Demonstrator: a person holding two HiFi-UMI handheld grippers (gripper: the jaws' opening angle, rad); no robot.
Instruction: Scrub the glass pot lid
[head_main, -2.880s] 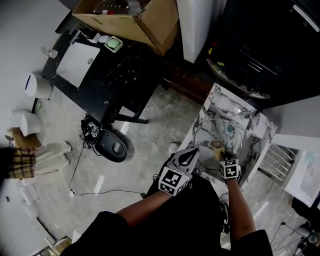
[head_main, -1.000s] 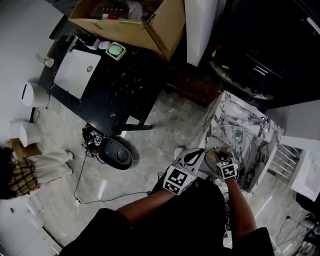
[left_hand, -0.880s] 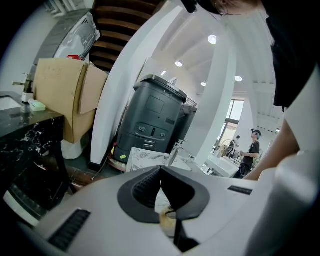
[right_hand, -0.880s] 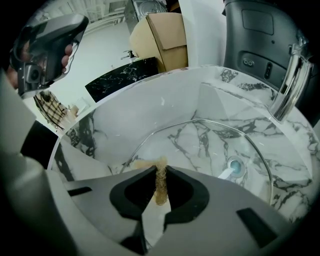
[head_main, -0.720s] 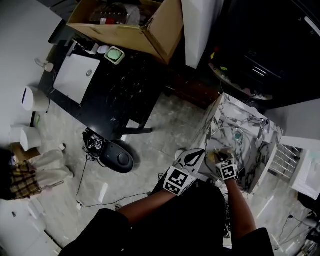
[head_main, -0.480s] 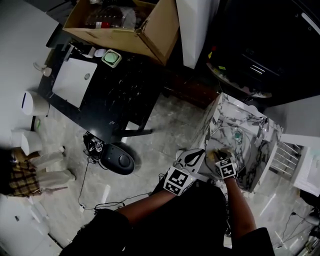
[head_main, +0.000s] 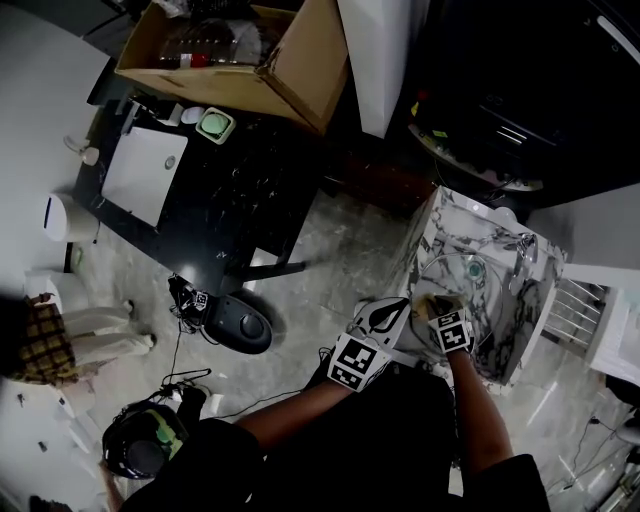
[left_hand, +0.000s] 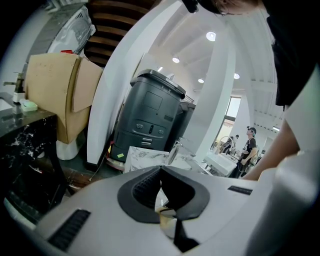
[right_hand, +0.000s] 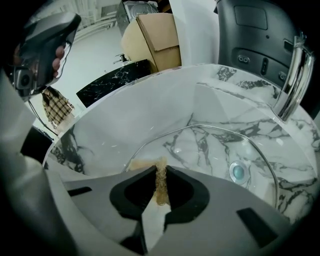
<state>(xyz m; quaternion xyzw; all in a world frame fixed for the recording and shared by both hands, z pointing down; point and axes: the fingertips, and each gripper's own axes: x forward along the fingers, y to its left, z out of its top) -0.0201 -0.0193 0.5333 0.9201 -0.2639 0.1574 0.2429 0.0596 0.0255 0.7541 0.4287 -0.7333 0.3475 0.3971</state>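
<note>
The glass pot lid lies flat in the marble sink, its metal rim showing as a wide ring; in the head view the lid fills most of the sink. My right gripper is shut on a tan scrub pad that sits at the lid's near-left rim. From above, the right gripper is over the sink's near edge. My left gripper hangs just left of the sink, off the lid. Its jaws meet at the tips, and I see nothing held.
A chrome faucet stands at the sink's far right. A round teal disc shows through the glass. A dark grey bin stands behind. To the left are a black marble table, a cardboard box, and a dark round device with cables.
The right gripper with the pad has shifted slightly along the lid's near rim. The left gripper has barely moved. My head view drifted, and a round dark object came into view bottom left.
</note>
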